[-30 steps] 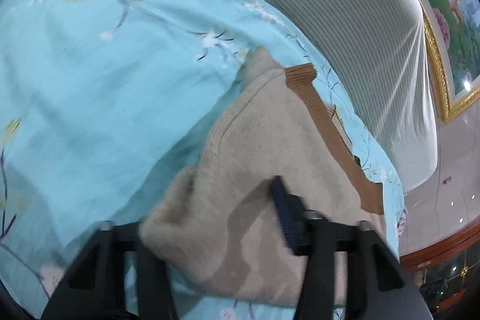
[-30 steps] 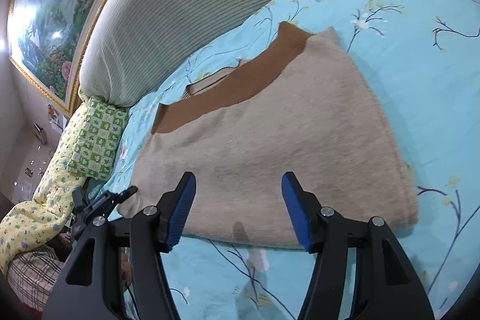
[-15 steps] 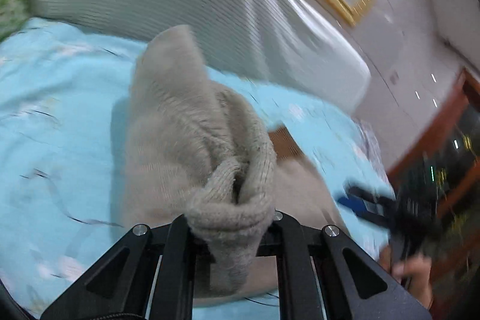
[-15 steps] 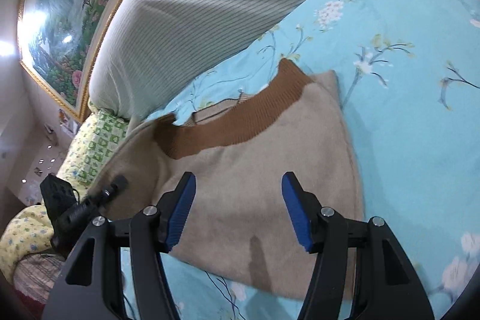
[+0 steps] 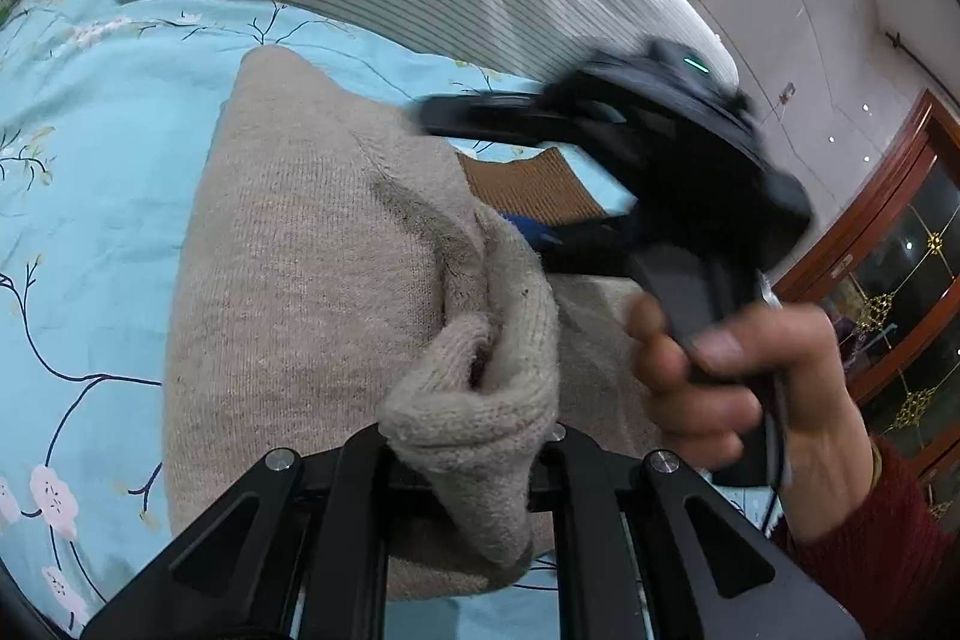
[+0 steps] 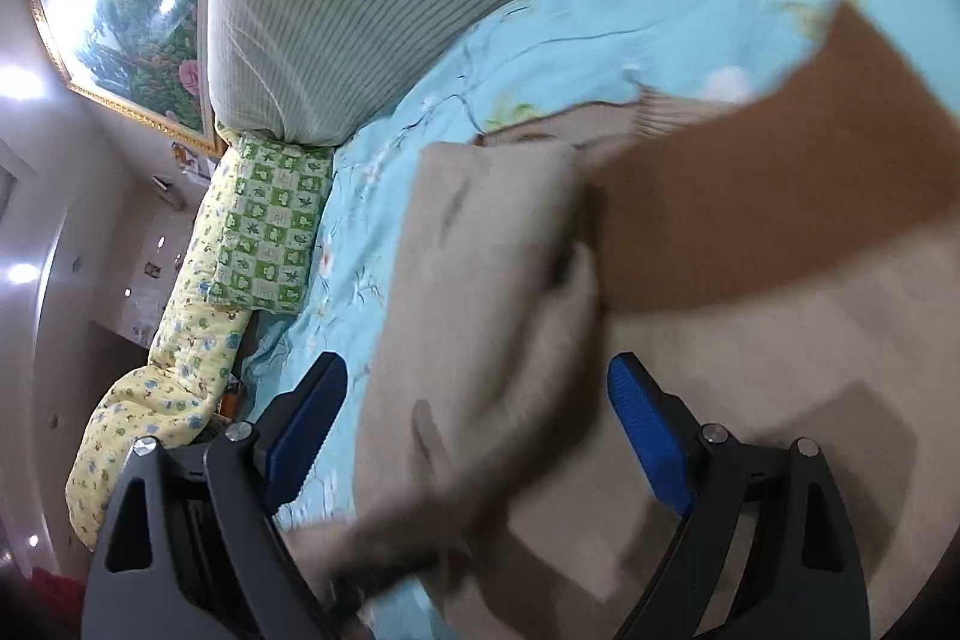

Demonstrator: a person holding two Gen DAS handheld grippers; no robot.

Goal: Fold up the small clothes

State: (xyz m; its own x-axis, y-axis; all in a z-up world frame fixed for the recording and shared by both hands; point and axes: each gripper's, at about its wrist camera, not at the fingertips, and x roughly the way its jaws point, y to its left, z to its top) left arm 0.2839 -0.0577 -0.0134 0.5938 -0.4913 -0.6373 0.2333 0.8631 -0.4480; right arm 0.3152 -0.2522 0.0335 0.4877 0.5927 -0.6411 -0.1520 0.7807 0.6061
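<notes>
A soft beige knit sweater [image 5: 312, 280] with a ribbed brown band [image 5: 528, 184] is spread on the floral bed sheet [image 5: 90, 112]. 1 bunched corner is clenched by the left gripper [image 5: 471, 460]. The right gripper [image 6: 474, 436] is opening above it, seemingly without contact.

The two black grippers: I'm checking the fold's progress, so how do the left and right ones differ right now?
The left gripper is shut on a bunched edge of the beige knitted sweater; the right gripper holds nothing. The left gripper's jaws are pinched together, while the right gripper's jaws stand wide and are opening, above the sweater. Both are over the sweater on the light-blue floral bedsheet.
</notes>
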